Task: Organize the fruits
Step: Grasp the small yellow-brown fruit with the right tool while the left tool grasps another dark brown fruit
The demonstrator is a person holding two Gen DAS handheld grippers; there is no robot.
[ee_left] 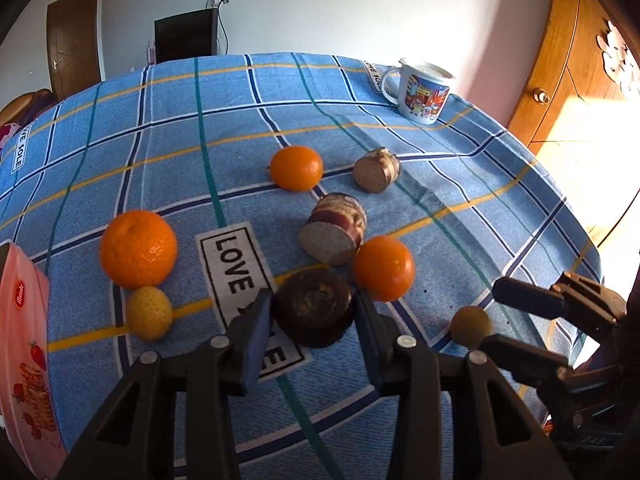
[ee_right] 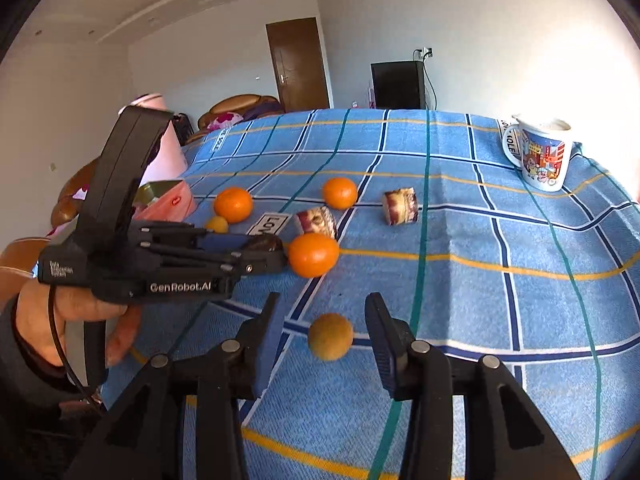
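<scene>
Dark round cake (ee_left: 314,307) sits clamped in your left gripper (ee_left: 313,312); your right gripper (ee_right: 322,334) stands parted around the kiwi (ee_right: 330,336), pads clear.

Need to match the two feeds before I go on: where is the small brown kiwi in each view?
Left wrist: kiwi low right, just before the right gripper.
Right wrist: kiwi low centre, between that gripper's open fingers, untouched.
Shared landmark: the mug, far right on the cloth.
</scene>
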